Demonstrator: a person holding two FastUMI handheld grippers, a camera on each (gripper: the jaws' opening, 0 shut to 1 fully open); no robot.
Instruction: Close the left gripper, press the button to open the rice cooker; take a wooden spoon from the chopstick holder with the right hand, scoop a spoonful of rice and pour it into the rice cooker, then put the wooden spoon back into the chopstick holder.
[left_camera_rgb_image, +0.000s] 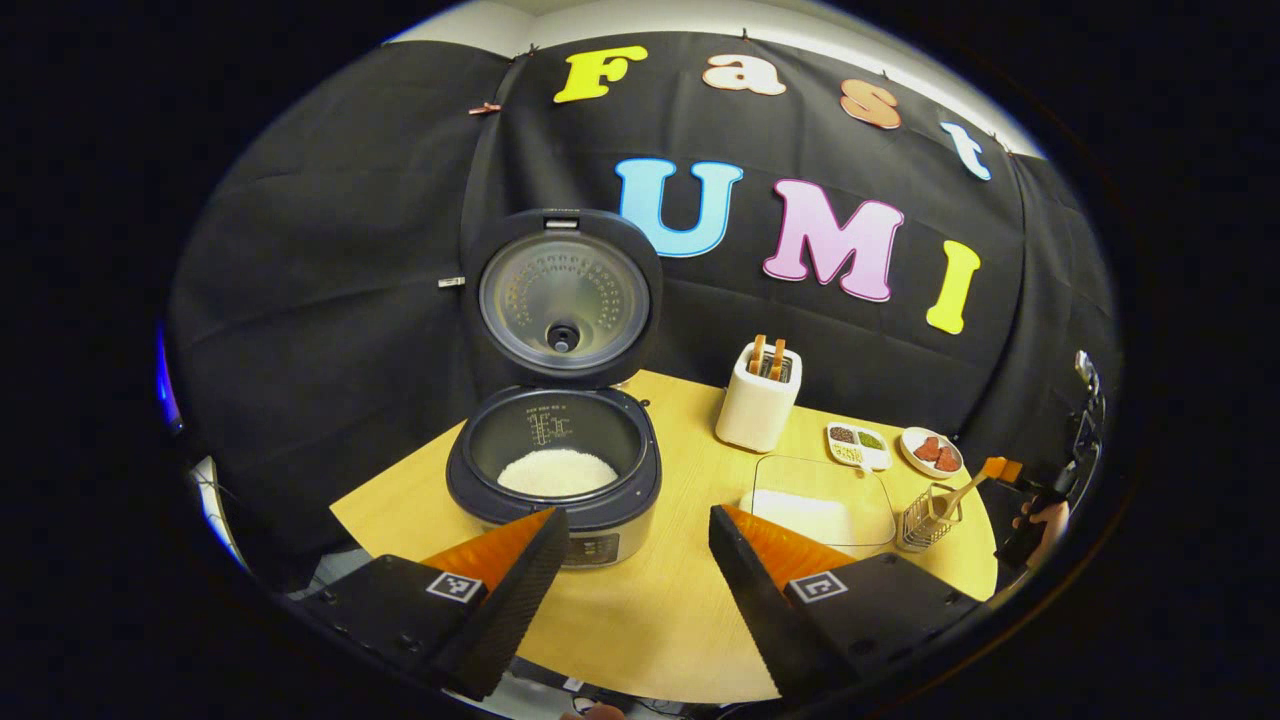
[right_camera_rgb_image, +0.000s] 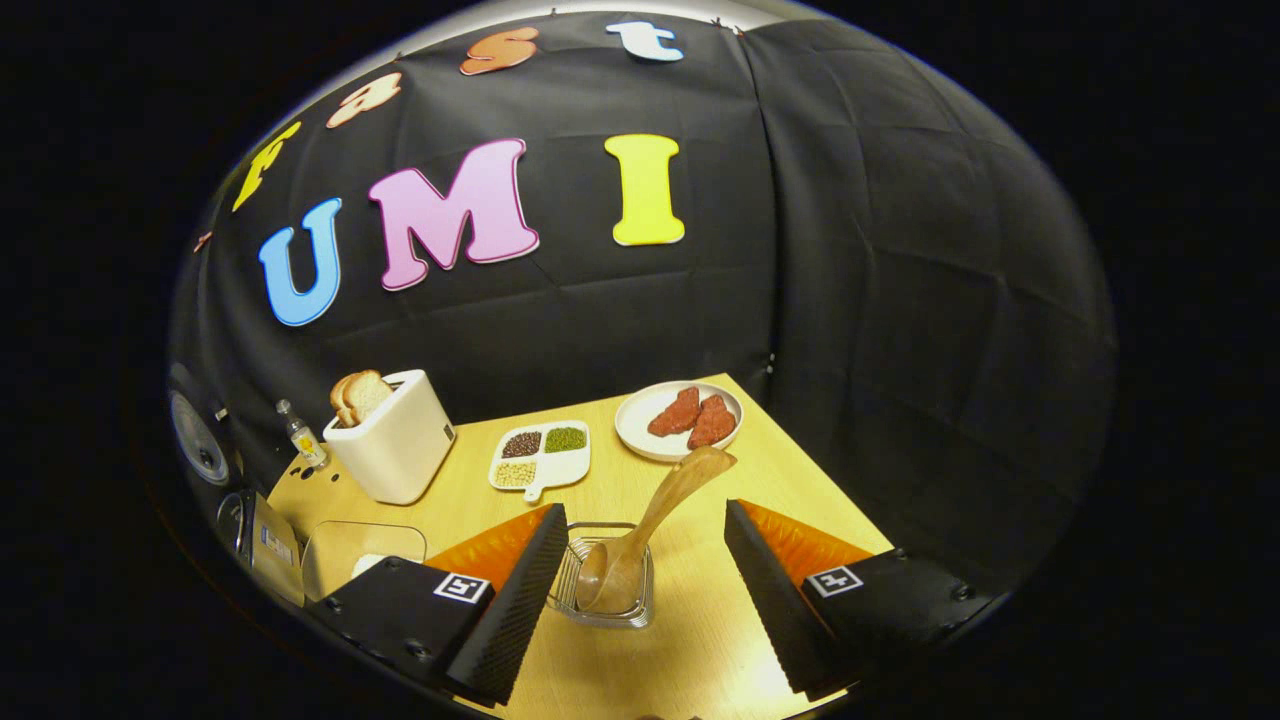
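The rice cooker (left_camera_rgb_image: 555, 480) stands open on the wooden table (left_camera_rgb_image: 660, 610), its lid (left_camera_rgb_image: 565, 295) upright and white rice (left_camera_rgb_image: 557, 470) in the pot. My left gripper (left_camera_rgb_image: 635, 515) hovers open just in front of it, holding nothing. At the right, the wooden spoon (left_camera_rgb_image: 960, 490) sits in the chopstick holder (left_camera_rgb_image: 928, 520), with my right gripper (left_camera_rgb_image: 1005, 470) beside its handle. In the right gripper view the spoon (right_camera_rgb_image: 665, 510) stands bowl-down in the holder (right_camera_rgb_image: 605, 575), handle leaning up and right. My right gripper (right_camera_rgb_image: 645, 508) is open around it, fingers apart from the spoon.
A clear container of rice (left_camera_rgb_image: 825, 500) lies between cooker and holder. Behind it stand a white toaster (left_camera_rgb_image: 758, 400) with bread, a divided dish of beans (right_camera_rgb_image: 540, 455) and a plate of red pieces (right_camera_rgb_image: 680, 420). A hand (left_camera_rgb_image: 1045, 520) holds the right gripper near the table's right edge.
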